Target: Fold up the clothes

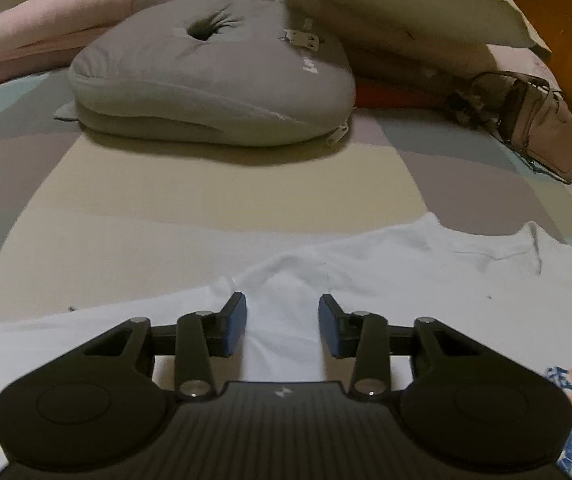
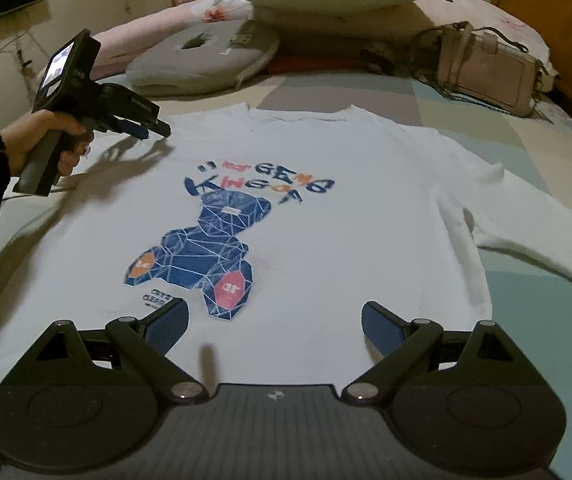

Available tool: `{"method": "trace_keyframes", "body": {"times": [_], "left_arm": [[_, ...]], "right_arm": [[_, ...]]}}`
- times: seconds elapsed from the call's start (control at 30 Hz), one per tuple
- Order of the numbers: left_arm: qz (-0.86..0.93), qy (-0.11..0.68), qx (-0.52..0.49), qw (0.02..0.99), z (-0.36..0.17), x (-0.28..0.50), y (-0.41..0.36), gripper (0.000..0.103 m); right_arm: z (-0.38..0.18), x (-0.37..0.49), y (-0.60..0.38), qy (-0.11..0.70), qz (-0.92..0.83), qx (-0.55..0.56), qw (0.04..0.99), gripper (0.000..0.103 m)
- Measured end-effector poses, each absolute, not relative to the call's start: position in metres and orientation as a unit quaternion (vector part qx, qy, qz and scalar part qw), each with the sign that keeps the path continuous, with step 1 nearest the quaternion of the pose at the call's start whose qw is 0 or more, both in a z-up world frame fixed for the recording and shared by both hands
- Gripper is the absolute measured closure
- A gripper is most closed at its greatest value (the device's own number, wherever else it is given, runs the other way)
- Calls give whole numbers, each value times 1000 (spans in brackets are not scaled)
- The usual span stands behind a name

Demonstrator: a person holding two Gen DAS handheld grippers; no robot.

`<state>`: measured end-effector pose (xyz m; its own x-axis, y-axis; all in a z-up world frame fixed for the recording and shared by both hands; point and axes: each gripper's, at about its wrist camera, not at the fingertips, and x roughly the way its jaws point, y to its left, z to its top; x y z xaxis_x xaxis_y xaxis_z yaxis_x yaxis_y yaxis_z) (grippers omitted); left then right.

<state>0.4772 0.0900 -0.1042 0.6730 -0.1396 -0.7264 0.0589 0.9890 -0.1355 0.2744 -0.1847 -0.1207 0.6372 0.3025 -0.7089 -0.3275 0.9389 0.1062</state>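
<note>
The left gripper (image 1: 282, 326), black with ribbed blue pads, has its jaws partly apart over a raised crease of the white cotton long-sleeved shirt (image 2: 326, 216), the pads not pressing it. The right gripper (image 2: 274, 326) gapes wide and empty above the hem. The shirt lies flat, its faceted blue bear print (image 2: 206, 252) up, on a pastel-checked bedsheet (image 1: 126, 200). Beyond rest a grey dimpled cushion (image 1: 214, 72) and a pale pink leather handbag (image 2: 486, 68).
</note>
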Motion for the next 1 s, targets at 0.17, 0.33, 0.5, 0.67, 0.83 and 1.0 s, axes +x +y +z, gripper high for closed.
{"method": "trace_keyframes", "body": {"times": [0.17,0.33,0.5,0.67,0.83,1.0], "left_arm": [[-97,385,9,918,-92,422,95,48],[-50,411,29,910,-122,404,124,43],[-26,418,32,908,-107,391,152,46],[-4,372,51,927,-99,395,163,32],[65,385,-13,920,-125,404,198,30],[83,361,-30,928,-125,401,224,30]], "right_arm": [[-98,289,-188,390,217,-17,895,4],[-68,326,-157,374,267,-40,887,2],[-61,370,-124,378,271,-68,883,1],[-69,433,-87,396,261,-39,879,1],[-97,490,-36,423,221,-35,878,1],[-130,521,13,442,217,-67,868,1]]}}
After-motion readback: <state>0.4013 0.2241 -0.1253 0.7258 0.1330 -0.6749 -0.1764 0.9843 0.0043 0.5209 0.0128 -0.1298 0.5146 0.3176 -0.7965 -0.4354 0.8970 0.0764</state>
